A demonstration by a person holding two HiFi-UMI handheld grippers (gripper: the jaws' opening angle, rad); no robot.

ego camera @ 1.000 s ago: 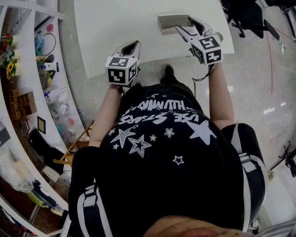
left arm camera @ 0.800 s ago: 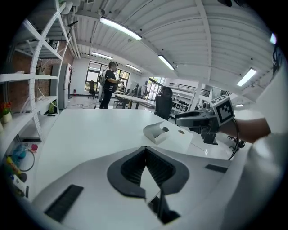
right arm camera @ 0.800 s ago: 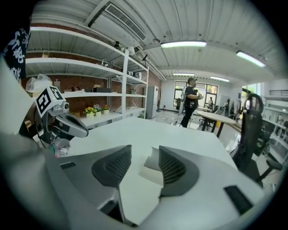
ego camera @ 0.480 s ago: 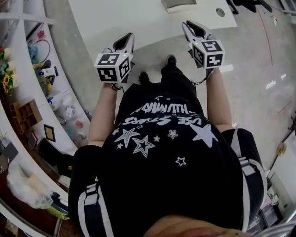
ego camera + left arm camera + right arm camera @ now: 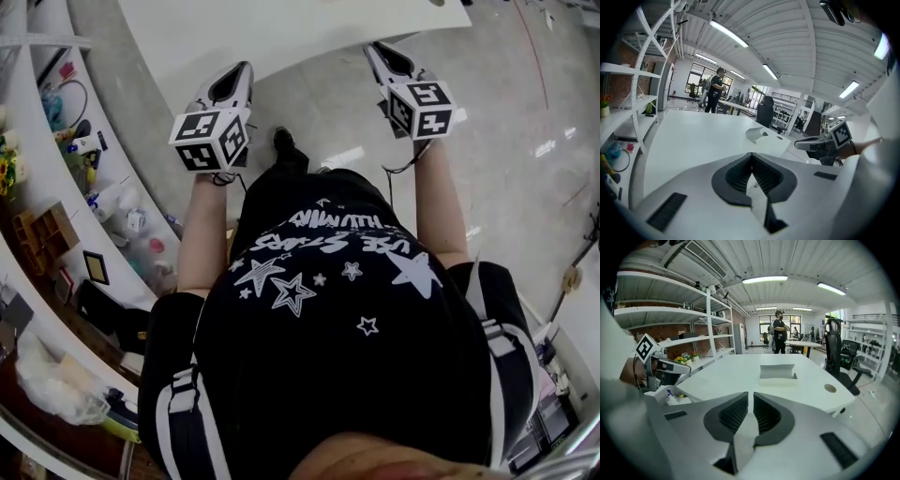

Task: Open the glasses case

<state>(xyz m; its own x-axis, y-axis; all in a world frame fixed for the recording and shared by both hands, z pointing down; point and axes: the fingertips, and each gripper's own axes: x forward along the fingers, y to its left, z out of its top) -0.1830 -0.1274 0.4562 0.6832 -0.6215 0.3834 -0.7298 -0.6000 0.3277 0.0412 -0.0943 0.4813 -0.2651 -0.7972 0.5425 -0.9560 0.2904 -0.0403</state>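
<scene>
My left gripper (image 5: 241, 70) is clenched on nothing, its tips touching. My right gripper (image 5: 379, 49) has just been closing; only a thin slit is left, with nothing in it. Both are held near the front edge of the white table (image 5: 726, 376). The glasses case (image 5: 778, 373) lies open mid-table, well apart from both.

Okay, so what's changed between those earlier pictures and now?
The left gripper and the right gripper drew back off the table toward the person. The right one left the glasses case, and its jaws have just been closing on nothing. The left stayed shut; the case stayed on the table.
</scene>
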